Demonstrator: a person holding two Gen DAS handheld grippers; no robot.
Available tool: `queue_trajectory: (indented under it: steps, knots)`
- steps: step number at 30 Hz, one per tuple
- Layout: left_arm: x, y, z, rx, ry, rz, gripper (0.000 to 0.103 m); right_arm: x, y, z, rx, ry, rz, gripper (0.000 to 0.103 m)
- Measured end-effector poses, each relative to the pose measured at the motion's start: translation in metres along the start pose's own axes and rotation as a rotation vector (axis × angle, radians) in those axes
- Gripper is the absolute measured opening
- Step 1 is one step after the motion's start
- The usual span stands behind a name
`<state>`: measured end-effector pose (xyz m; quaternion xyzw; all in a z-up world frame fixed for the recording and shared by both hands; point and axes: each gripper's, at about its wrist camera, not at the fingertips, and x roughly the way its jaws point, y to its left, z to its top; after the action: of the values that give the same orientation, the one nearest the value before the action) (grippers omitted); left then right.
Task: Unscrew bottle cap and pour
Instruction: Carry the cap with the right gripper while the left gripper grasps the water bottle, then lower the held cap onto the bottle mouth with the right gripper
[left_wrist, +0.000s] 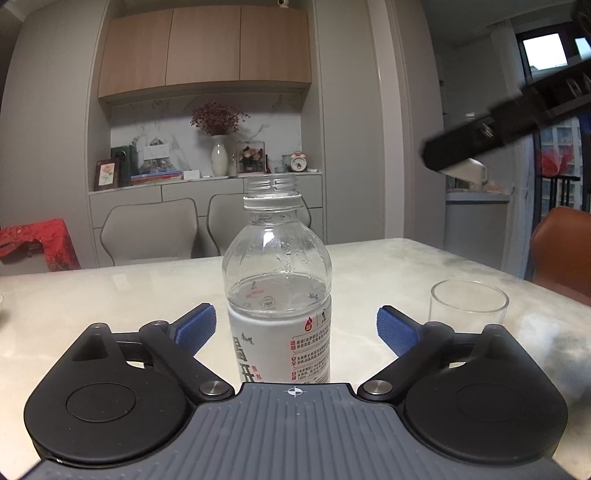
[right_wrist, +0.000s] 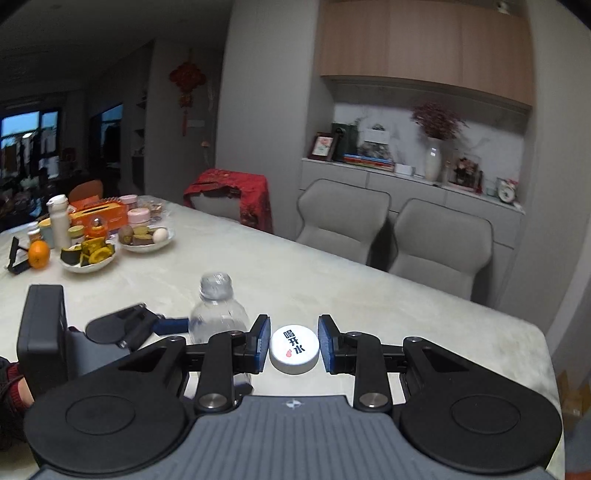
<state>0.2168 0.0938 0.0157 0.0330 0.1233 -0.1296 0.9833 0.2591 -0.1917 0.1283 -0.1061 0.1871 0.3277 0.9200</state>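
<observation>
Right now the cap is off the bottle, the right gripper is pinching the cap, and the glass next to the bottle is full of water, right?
Not quite. The glass is empty, as the left wrist view shows; the water is in the bottle. The rest holds: the bottle's neck is bare, and the right gripper pinches the white cap.

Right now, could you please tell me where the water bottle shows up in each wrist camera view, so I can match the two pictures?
Left wrist view: the bottle stands uncapped at centre, between the open pads of the left gripper.
Right wrist view: the bottle is lower left of centre, partly behind the right gripper, which grips the cap.
Shared landmark: the white vase of dried flowers on the sideboard.
</observation>
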Motion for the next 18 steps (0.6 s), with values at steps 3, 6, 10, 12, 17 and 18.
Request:
queue_trajectory:
  steps: [3, 6, 10, 12, 17, 18]
  knots:
    - [0.002, 0.0, 0.0, -0.008, -0.004, -0.001, 0.091, 0.007, 0.003, 0.015, -0.022, -0.002, 0.041, 0.031]
    - [0.003, 0.0, -0.002, -0.02, -0.01, 0.001, 0.085, 0.012, 0.013, 0.024, -0.049, -0.007, 0.08, 0.031]
    - [0.007, 0.003, -0.005, -0.033, -0.012, 0.031, 0.061, 0.021, 0.024, 0.033, -0.099, 0.004, 0.121, 0.031]
    - [0.008, 0.007, -0.005, -0.044, -0.013, 0.041, 0.057, 0.024, 0.029, 0.036, -0.125, 0.005, 0.134, 0.031]
    - [0.007, 0.009, -0.006, -0.044, -0.019, 0.042, 0.057, 0.031, 0.04, 0.036, -0.183, 0.011, 0.176, 0.031]
    - [0.007, 0.008, -0.007, -0.045, -0.021, 0.044, 0.057, 0.039, 0.043, 0.039, -0.2, 0.014, 0.193, 0.031]
